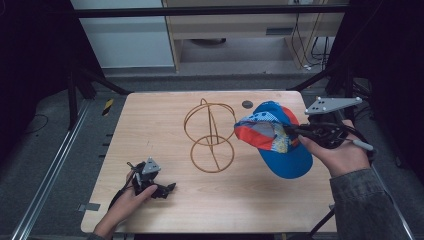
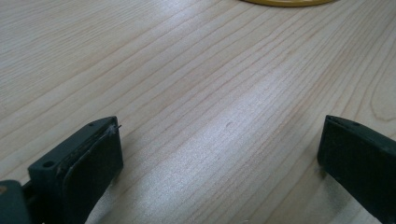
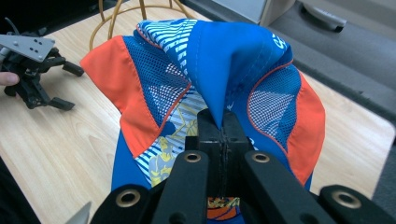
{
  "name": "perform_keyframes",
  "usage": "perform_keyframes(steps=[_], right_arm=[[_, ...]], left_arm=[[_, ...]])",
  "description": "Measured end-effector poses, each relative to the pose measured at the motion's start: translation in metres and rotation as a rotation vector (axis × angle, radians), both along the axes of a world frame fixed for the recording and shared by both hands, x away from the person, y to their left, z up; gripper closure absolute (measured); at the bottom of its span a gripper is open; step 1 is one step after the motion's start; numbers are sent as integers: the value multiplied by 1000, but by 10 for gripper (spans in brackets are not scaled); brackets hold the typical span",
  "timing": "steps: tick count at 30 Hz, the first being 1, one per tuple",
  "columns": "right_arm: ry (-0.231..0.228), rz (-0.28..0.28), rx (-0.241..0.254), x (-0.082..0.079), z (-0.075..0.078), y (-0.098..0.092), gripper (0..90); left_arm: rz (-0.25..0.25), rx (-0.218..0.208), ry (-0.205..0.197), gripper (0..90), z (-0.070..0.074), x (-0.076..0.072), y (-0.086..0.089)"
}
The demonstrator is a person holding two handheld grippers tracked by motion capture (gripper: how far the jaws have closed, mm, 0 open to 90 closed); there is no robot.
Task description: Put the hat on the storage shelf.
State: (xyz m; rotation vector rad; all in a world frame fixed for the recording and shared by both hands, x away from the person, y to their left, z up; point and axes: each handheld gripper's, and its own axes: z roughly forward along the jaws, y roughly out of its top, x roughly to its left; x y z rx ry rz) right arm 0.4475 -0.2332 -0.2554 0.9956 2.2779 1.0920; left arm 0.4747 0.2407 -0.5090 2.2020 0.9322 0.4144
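Now holding a blue baseball cap with orange mesh panels and a striped print (image 1: 277,137) in the right gripper (image 1: 292,129), jaws pinched tight on a fold of the blue crown fabric, as seen close up in the right gripper view (image 3: 223,122). Cap (image 3: 210,84) lifted clear of the pale wooden tabletop (image 1: 165,210), hanging over its right side with the blue brim sloping down toward the near edge. Just left of the cap, close to touching: a golden wire stand of two rings joined by curved rods (image 1: 210,135), resting near the middle of the table. Behind the stand, by the far edge, a small dark round disc (image 1: 247,104). Left gripper (image 1: 167,189) resting low at the near left of the table, well apart from cap and stand, jaws spread wide with bare wood grain between them (image 2: 219,140). Same left gripper seen beyond the cap in the right gripper view (image 3: 70,86), jaws likewise apart, nothing between them.
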Motion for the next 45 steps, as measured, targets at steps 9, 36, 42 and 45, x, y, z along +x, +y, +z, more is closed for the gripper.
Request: perform_keyframes(steps=[9,36,42,45], right_arm=[[-54,0,6,-5,17,3,899],[-98,58,0,41,52,51,899],[-115,95,-31,58,67,80,899],[-113,112,-54,66,71,94,898]], left_arm=[[0,0,0,0,0,0,0],[-1,2,2,0,0,0,0],[-2,2,3,0,0,0,0],[-2,4,2,0,0,0,0]])
